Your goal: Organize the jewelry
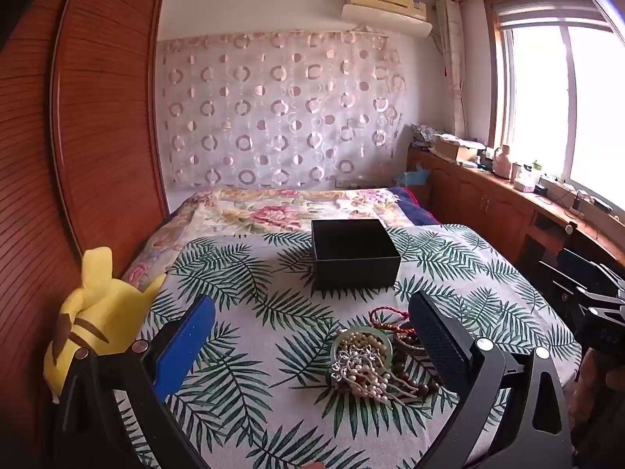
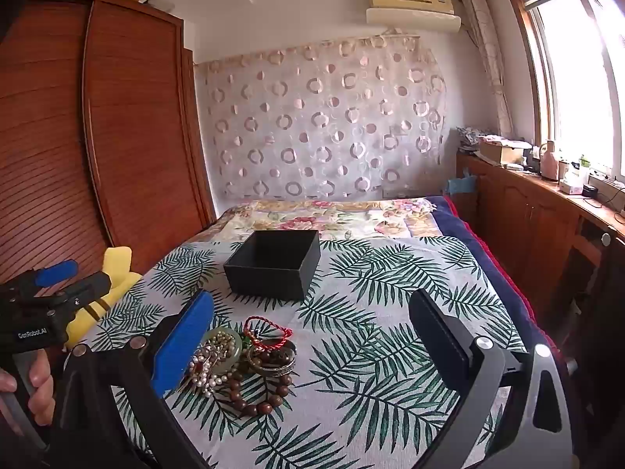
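A pile of jewelry (image 1: 367, 363) lies on the leaf-print cloth (image 1: 250, 351): pearl strands, a green jade bangle, brown wooden beads, a red cord bracelet. An open, empty black box (image 1: 353, 252) stands behind it. My left gripper (image 1: 312, 332) is open and empty, the pile just inside its right finger. In the right wrist view my right gripper (image 2: 312, 332) is open and empty, with the pile (image 2: 242, 359) beside its left finger (image 2: 183, 340) and the box (image 2: 273, 264) beyond. The left gripper (image 2: 58, 277) shows at the far left.
A yellow plush toy (image 1: 93, 320) sits at the cloth's left edge. A wooden wardrobe (image 1: 97, 117) stands on the left. A floral bedspread (image 1: 273, 207) lies behind the box. A wooden cabinet (image 1: 508, 195) with clutter runs under the window at right.
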`<state>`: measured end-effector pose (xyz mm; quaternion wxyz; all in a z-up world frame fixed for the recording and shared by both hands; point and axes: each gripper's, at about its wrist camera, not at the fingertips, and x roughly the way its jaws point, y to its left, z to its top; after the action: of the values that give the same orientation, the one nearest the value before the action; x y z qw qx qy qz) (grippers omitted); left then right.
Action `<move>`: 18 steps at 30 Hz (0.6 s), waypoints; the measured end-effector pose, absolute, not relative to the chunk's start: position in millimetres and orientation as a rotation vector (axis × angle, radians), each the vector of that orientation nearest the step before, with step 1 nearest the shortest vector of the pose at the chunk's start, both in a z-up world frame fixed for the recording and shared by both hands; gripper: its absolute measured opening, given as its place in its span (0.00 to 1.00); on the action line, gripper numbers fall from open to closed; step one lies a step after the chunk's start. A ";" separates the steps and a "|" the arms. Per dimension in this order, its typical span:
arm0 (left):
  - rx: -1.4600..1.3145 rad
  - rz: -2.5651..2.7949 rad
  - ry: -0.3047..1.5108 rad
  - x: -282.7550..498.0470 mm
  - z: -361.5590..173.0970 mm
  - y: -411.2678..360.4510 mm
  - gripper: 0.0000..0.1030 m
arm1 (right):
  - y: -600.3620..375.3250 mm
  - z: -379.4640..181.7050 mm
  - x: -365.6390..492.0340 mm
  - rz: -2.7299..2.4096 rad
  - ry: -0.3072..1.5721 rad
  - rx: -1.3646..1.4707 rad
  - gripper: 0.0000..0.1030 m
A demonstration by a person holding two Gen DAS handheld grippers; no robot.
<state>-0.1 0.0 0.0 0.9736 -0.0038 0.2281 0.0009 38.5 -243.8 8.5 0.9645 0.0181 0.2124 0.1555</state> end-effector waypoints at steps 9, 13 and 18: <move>-0.007 0.001 0.462 0.0 0.0 -0.2 0.93 | -243.5 8.4 38.3 0.317 0.427 0.038 0.98; -0.011 -0.006 0.460 0.5 -0.1 1.0 0.93 | -243.5 8.8 37.6 0.317 0.426 0.038 0.98; -0.008 -0.004 0.460 0.1 1.9 1.7 0.93 | -243.3 8.8 37.5 0.316 0.426 0.038 0.98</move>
<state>0.1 1.7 1.9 0.9736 -0.0040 0.2280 -0.0019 37.5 -243.3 8.8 0.9648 0.0188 0.2105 0.1564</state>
